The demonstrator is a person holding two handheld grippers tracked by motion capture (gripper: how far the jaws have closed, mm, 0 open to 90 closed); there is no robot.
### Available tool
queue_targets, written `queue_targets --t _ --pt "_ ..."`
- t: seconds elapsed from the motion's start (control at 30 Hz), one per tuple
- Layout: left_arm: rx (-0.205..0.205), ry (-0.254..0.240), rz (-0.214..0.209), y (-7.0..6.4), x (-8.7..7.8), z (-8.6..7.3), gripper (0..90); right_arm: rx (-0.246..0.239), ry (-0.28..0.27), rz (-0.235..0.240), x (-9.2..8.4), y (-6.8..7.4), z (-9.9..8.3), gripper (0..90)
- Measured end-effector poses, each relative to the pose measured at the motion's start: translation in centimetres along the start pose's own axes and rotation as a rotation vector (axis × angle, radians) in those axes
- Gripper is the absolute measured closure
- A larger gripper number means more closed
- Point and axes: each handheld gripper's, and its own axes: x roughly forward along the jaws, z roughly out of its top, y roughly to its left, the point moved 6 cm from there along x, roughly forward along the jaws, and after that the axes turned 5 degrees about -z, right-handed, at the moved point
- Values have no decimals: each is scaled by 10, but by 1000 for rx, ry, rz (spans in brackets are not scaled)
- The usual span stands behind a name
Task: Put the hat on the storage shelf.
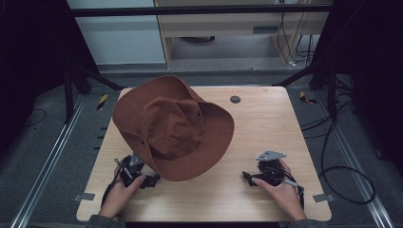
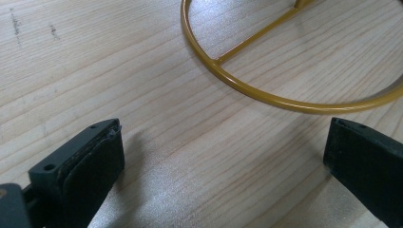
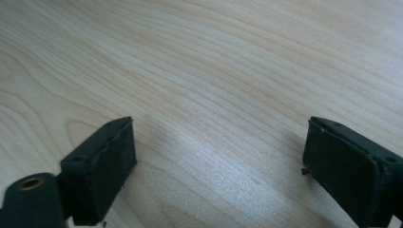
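Two tongs rest low on your worktop [image 1: 266, 118]: the left tongs [image 1: 153, 180] just beside the brown hat [image 1: 173, 128], right tongs [image 1: 247, 176] well apart. Left gripper view: released tongs [image 2: 223, 156] facing the gold stand ring [image 2: 266, 95]. Right gripper view: released tongs [image 3: 218, 161] over bare wood. You seem between steps; next, approach the hat's brim.

- Black two-jaw left gripper [image 1: 151, 180], lower left of the high view, grey three-cornered plate on top.
- Black right gripper [image 1: 246, 175], lower right, same plate, trailing black cable.
- Dark grey sleeve cuffs at the bottom edge.
- Rectangular, matte black jaw pads [image 3: 107, 178] with small screw holes.
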Motion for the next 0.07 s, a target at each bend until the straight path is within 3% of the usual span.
queue_targets --t 0.07 --pt "0 0 -1 0 0 0 0 12 -30 -3 1 1 -1 84"
